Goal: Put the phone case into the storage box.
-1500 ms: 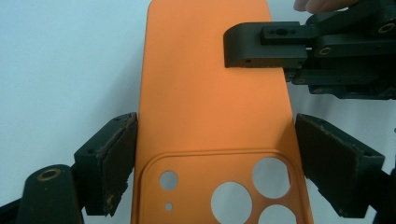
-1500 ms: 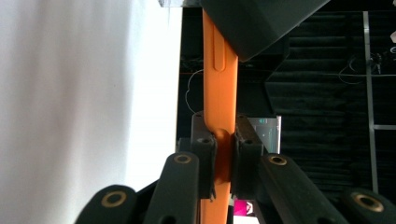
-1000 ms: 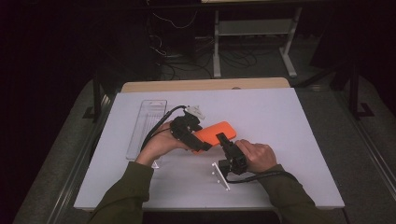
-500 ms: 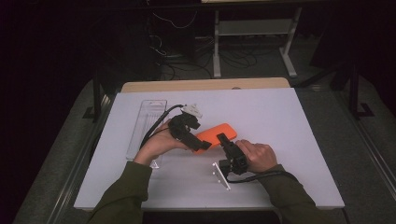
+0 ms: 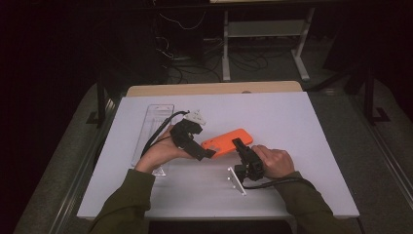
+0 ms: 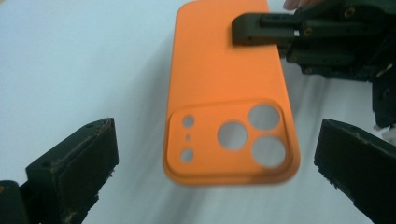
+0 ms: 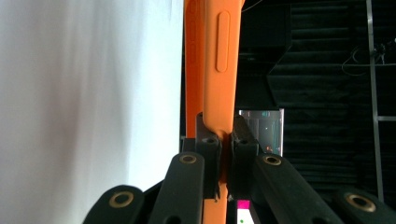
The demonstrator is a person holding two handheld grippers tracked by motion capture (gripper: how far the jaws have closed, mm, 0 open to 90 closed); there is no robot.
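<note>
Overhead, the high view counts one orange phone case, two grippers, one clear plastic tray and two small clear brackets on one white counter. The case sits near the middle of the counter, held between the two hands. The left gripper comes in from the case's left end, its hand curled under the black body with the forearm angled up from the bottom edge and the cable looping back toward the tray. The right gripper reaches in from the lower right, its hand wrapped round the body, knuckles up, jaws pointing up and left onto the case's right end. One bracket lies just in front of the right hand, the other by the left wrist. Next, the left gripper view shows one case, back side up, with its camera panel nearest: three large round holes and three small ones. The left gripper has just been opening; its two jaws stand wide apart on either side of the case's camera end, pressing on nothing. The right gripper bites the case's far end. Last, the right gripper view looks along the case edge-on, one long side button showing, with the right gripper clamped tight on its edge.
</note>
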